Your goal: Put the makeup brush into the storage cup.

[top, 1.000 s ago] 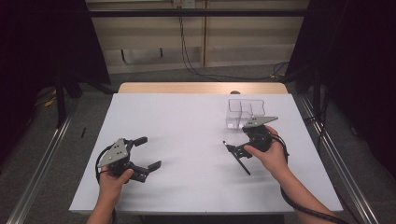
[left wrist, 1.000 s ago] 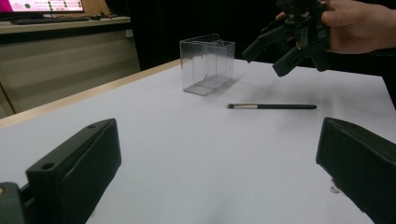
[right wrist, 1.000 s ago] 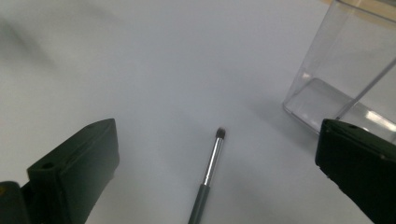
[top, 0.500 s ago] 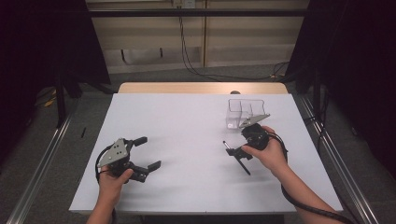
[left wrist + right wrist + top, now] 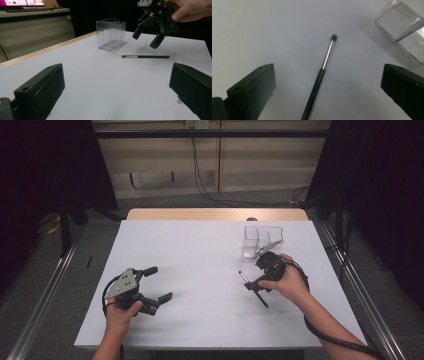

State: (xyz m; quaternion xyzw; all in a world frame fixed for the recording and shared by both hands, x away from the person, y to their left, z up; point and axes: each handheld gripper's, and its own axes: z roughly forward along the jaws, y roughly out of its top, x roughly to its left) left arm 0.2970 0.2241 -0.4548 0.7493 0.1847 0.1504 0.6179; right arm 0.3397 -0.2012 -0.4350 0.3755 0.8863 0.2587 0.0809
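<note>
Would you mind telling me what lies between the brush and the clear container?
Nothing: in the left gripper view, only bare white table separates the brush from the clear container.

White tabletop (image 5: pixel 200 250) w/ wooden far edge (image 5: pixel 215 214), black cables (image 5: pixel 200 175) on floor behind, monitor (image 5: pixel 22 3) far left.

A recording lab or test studio: a white-topped table with a pale wooden edge (image 5: pixel 215 214) stands between black curtains (image 5: pixel 380 180). Metal floor rails (image 5: pixel 37 290) flank it, and black cables (image 5: pixel 200 175) hang down the beige panelled back wall (image 5: pixel 270 165).
</note>
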